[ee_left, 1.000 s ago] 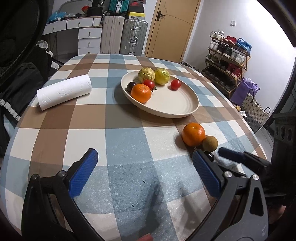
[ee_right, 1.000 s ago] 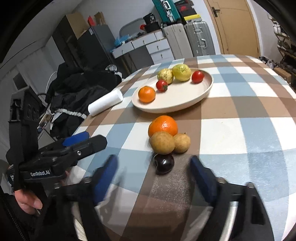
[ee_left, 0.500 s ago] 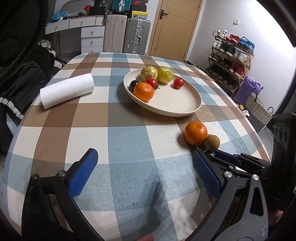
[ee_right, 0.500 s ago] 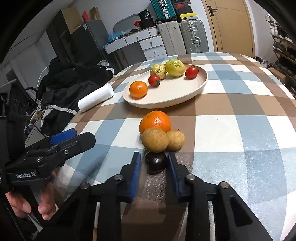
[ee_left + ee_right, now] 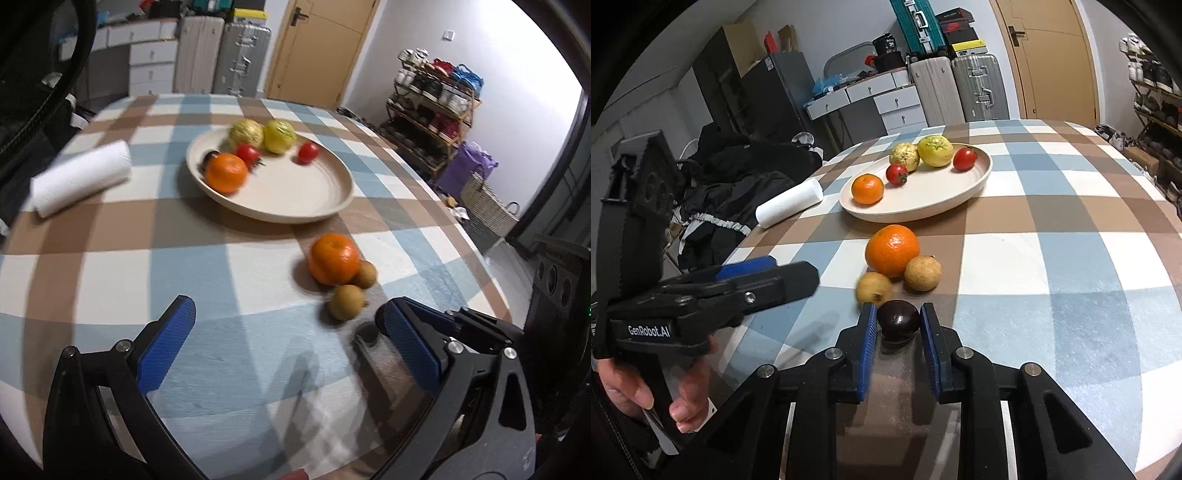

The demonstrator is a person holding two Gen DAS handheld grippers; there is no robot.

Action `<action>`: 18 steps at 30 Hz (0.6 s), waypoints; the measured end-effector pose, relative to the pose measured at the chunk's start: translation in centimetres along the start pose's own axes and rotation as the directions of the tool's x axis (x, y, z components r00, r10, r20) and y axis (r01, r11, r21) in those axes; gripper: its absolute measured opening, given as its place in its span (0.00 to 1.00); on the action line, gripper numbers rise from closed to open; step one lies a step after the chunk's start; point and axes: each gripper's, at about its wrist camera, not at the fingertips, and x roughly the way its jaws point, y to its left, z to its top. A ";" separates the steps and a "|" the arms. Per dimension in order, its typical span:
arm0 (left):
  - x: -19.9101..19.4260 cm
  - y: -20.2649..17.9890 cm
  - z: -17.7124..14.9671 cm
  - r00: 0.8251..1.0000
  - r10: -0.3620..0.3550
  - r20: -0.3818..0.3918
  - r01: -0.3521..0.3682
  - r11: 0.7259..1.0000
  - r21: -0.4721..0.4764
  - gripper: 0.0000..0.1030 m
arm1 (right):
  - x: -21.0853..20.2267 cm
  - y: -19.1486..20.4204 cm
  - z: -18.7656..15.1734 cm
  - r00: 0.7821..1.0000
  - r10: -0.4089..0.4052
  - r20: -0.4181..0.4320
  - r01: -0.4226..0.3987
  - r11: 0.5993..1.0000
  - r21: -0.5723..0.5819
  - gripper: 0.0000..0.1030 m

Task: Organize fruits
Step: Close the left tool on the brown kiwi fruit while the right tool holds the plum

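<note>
Dark plum [image 5: 898,320] between right gripper [image 5: 899,345] fingers, near table edge, left gripper [image 5: 288,350] spread

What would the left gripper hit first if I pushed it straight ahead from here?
Probably nothing close: the left gripper is open over bare tablecloth. Further along, its line seems to reach the plate rim; depth is unclear.

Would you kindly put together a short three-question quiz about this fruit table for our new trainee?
1. True or false: the right hand-held gripper is closed on the dark fruit.
2. How many red tomatoes lie on the plate?
3. Which touches the loose orange: A) paper roll B) two brown fruits C) plate?

Key: 1 true; 2 two; 3 B.
</note>
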 end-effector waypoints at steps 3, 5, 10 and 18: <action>1.2 -0.4 -0.2 0.999 -0.020 -0.046 0.019 1.000 -0.015 0.99 | -0.3 -0.7 -0.3 1.000 0.000 0.005 0.000 1.000 0.021 0.24; 1.9 -0.5 -0.4 0.998 -0.026 -0.063 0.025 0.999 -0.021 0.99 | -0.7 -1.0 -0.5 1.000 0.002 0.016 -0.003 1.000 0.029 0.24; 3.2 -0.6 -0.5 0.996 -0.020 -0.089 0.018 0.999 -0.027 0.99 | -2.3 -1.8 -0.5 0.998 -0.012 0.062 0.010 0.999 0.035 0.24; 3.4 -1.3 -0.6 0.996 0.012 -0.085 -0.012 1.000 0.005 0.92 | -3.6 -3.0 -1.1 0.995 -0.028 0.092 0.024 0.999 0.047 0.24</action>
